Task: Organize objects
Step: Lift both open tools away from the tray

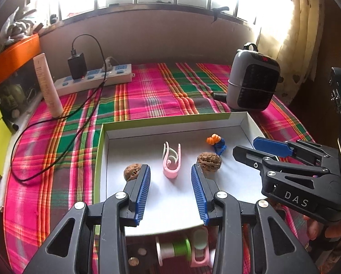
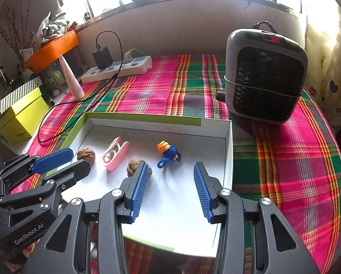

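Observation:
A shallow white tray [image 1: 170, 131] with a green rim lies on the plaid cloth. It holds two walnuts [image 1: 132, 171] [image 1: 209, 161], a pink clip [image 1: 171, 163] and a blue cord knot with orange ends [image 1: 217, 142]. My left gripper [image 1: 170, 167] hovers open above the tray's near half, the pink clip showing beyond its fingertips, nothing between the pads. My right gripper [image 2: 171, 164] is open too and holds nothing; it hangs over the tray's right part, just short of the blue knot [image 2: 169, 154]. A walnut [image 2: 136, 169] sits beside its left finger. The two grippers are side by side.
A grey fan heater [image 1: 253, 80] stands at the back right behind the tray. A power strip [image 1: 95, 77] with a charger and black cable lies at the back left, next to an upright tube [image 1: 48, 86]. A thread spool [image 1: 172, 247], another pink clip and coins lie below the tray's near edge.

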